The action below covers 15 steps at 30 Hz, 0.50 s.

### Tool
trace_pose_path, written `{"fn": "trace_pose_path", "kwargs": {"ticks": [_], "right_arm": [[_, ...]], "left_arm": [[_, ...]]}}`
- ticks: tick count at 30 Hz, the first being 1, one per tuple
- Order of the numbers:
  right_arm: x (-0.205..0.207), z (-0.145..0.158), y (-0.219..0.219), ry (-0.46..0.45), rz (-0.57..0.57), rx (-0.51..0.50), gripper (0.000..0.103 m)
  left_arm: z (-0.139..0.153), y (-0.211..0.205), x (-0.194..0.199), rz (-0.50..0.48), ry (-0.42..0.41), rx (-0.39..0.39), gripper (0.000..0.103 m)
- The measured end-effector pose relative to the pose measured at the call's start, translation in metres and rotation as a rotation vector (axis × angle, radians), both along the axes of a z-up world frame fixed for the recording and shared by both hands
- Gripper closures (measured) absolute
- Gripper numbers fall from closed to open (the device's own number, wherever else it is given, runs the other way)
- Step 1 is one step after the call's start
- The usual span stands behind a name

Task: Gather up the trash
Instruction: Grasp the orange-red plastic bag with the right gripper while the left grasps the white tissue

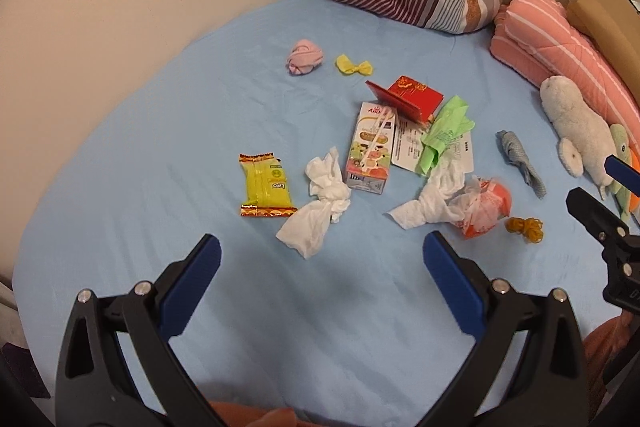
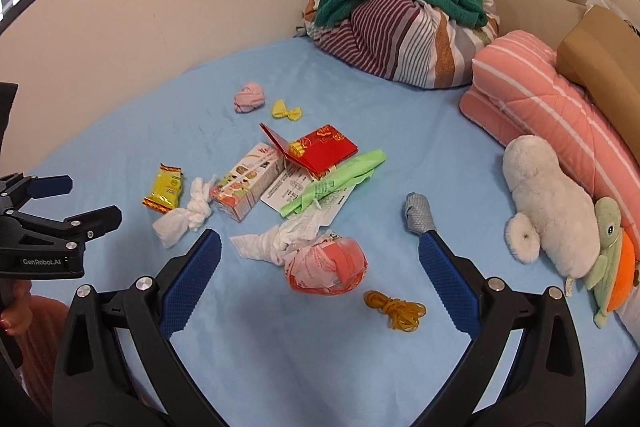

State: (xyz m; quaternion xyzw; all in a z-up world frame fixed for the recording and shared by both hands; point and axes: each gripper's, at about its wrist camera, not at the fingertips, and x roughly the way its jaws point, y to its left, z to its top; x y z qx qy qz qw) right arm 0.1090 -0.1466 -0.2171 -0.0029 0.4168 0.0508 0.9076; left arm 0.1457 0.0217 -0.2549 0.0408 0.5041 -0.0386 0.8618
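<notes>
Left wrist view: trash collecting on a bed, nothing gathered yet.
Both the left gripper point(image 1: 322, 259) and right gripper point(image 2: 320, 251) gape wide, empty; beyond them, crumpled tissue point(image 1: 320, 195), yellow wrapper point(image 1: 266, 185) and orange bag point(image 1: 486, 207) surround the milk carton point(image 1: 370, 147).

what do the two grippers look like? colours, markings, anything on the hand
Both match: black plastic frames with triangular cut-outs and round silver bolt heads. Left gripper and right gripper carry blue fingers with a fine knurled texture on the pads. Seen side-on in the right wrist view, the left one has white "GenRobot.AI" lettering. No cables are visible. The person's hand shows a red-painted nail and a salmon-pink sleeve.
</notes>
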Motion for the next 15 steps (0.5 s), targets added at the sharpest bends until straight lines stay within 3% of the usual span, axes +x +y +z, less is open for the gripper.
{"fn": "trace_pose_path", "kwargs": {"ticks": [6,15], "right_arm": [[0.024,-0.050,0.001,0.065,0.002,-0.037,0.007],[0.049,-0.100,-0.001,0.141,0.013,-0.080,0.007]], "left_arm": [[-0.049,-0.005,0.021,-0.025,0.052,-0.006,0.003],[-0.101,-0.002,0.048,-0.042,0.093,0.021,0.003]]}}
